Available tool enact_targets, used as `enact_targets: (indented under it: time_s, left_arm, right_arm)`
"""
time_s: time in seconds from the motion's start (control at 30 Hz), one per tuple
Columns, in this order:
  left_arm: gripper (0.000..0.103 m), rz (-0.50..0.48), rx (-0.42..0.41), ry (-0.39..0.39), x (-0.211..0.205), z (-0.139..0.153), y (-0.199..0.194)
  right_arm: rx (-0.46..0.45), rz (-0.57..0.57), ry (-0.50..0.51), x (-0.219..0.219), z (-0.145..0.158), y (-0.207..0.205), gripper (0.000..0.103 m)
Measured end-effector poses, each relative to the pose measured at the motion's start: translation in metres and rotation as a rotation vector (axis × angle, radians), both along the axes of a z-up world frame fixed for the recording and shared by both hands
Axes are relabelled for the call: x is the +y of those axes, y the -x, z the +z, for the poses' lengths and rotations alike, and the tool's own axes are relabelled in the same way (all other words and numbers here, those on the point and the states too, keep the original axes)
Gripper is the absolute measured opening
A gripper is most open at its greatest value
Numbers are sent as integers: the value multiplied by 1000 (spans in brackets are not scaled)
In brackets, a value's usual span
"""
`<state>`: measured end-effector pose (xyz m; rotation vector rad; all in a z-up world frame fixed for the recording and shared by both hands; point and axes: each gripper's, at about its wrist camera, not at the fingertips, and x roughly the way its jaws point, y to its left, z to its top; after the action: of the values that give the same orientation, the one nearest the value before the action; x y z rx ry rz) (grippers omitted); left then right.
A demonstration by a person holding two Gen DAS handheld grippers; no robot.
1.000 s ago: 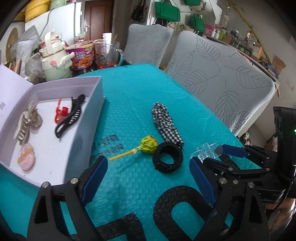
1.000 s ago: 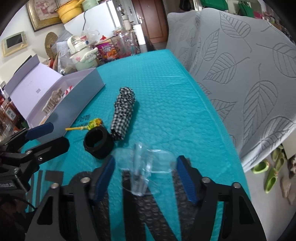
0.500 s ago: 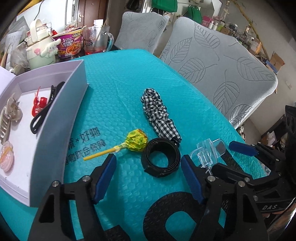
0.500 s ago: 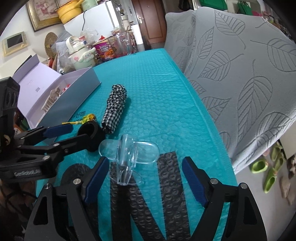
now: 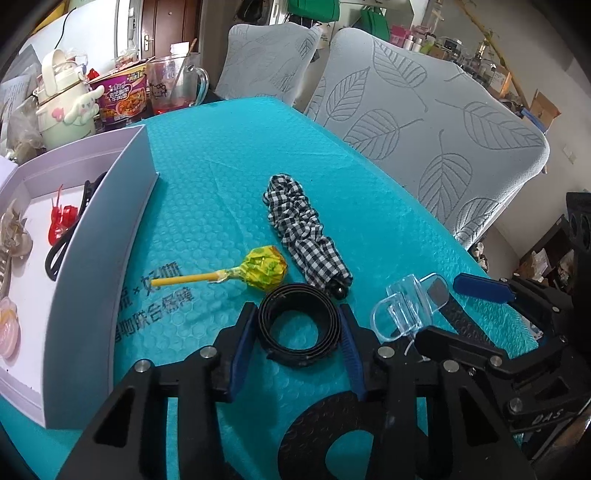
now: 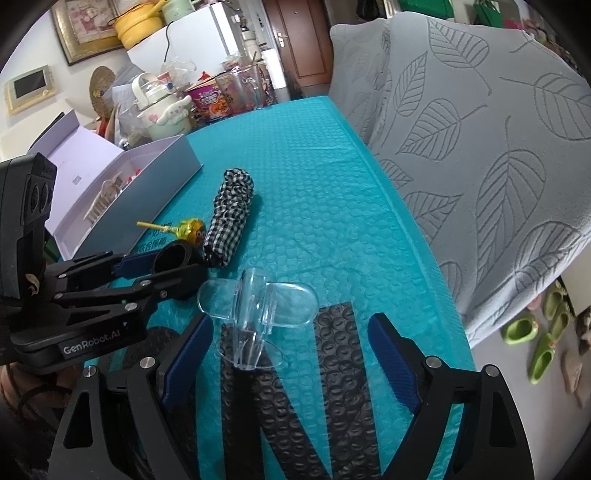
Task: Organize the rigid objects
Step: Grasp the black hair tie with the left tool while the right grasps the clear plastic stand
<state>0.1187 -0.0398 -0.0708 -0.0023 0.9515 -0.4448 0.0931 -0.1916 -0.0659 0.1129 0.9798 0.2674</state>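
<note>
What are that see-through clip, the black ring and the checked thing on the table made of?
The clip looks like clear hard plastic: glossy, and the mat shows through it. The black ring seems a coiled strap, perhaps leather or rubber: matte, layered edges, though I can't be sure. The checked thing looks like woven fabric: gathered and wrinkled, black-and-white gingham.

A home dining room: fridge (image 6: 192,40), covered chairs (image 5: 424,122), slippers (image 6: 546,332).

Daylit, cluttered room. Two grey leaf-patterned chair backs (image 5: 424,122) pressed against a teal bubble-textured tabletop (image 6: 314,177). Beyond, a brown door (image 6: 299,37), white fridge (image 6: 195,40), framed picture (image 6: 86,26); green slippers (image 6: 543,339) on pale floor.
</note>
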Motion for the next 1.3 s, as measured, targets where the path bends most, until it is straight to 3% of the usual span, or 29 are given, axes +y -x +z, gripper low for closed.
enact_targets:
  time_s: [0.6, 0.67, 1.0, 1.2, 1.3]
  left_arm:
    - [43, 12, -14, 3, 31, 10, 33]
    - [43, 13, -14, 10, 33, 10, 33]
    - [43, 11, -4, 47, 34, 1, 27]
    - [41, 11, -71, -18, 23, 2, 29]
    - [41, -5, -80, -12, 21, 6, 34]
  right_arm:
    - [0, -30, 138, 37, -9, -15, 95]
    - [-14, -36, 151, 38, -9, -13, 78]
    - [-15, -43, 120, 34, -6, -4, 77]
    - [-17, -45, 123, 35, -3, 2, 77]
    - [-24, -43, 120, 35, 0, 5, 77]
